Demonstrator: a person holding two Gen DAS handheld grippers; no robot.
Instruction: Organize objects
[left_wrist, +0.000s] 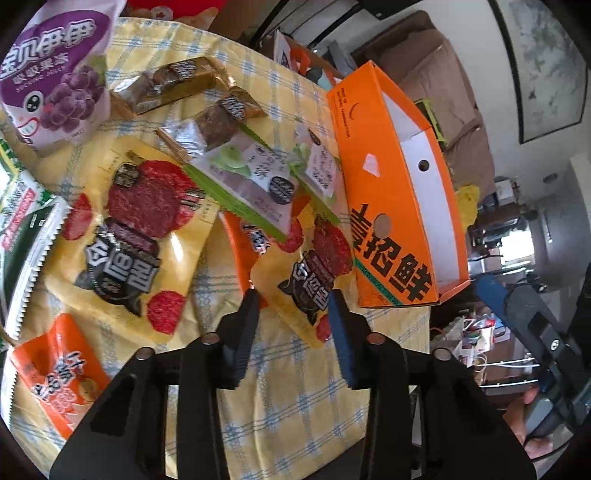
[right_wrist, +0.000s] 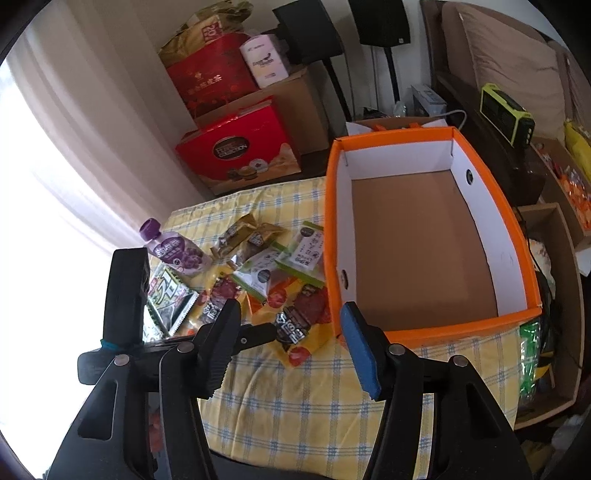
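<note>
Several snack packets lie on a yellow checked cloth (left_wrist: 295, 391) beside an open, empty orange box (left_wrist: 391, 206). My left gripper (left_wrist: 293, 295) is open, its fingers on either side of a yellow meat-snack packet (left_wrist: 306, 284) near the box, just above it. A second yellow packet (left_wrist: 136, 236), green-edged packets (left_wrist: 251, 177) and a purple jelly pouch (left_wrist: 55, 77) lie further left. In the right wrist view my right gripper (right_wrist: 291, 314) is open and empty, raised above the cloth in front of the box (right_wrist: 424, 251). The left gripper's body (right_wrist: 125, 295) shows at the left there.
Orange packets (left_wrist: 59, 373) and a green-white packet (left_wrist: 22, 221) lie at the cloth's left. Red gift boxes (right_wrist: 236, 147) and cardboard boxes stand behind the table. A sofa (right_wrist: 509, 55) and wooden shelves (right_wrist: 550, 295) lie to the right.
</note>
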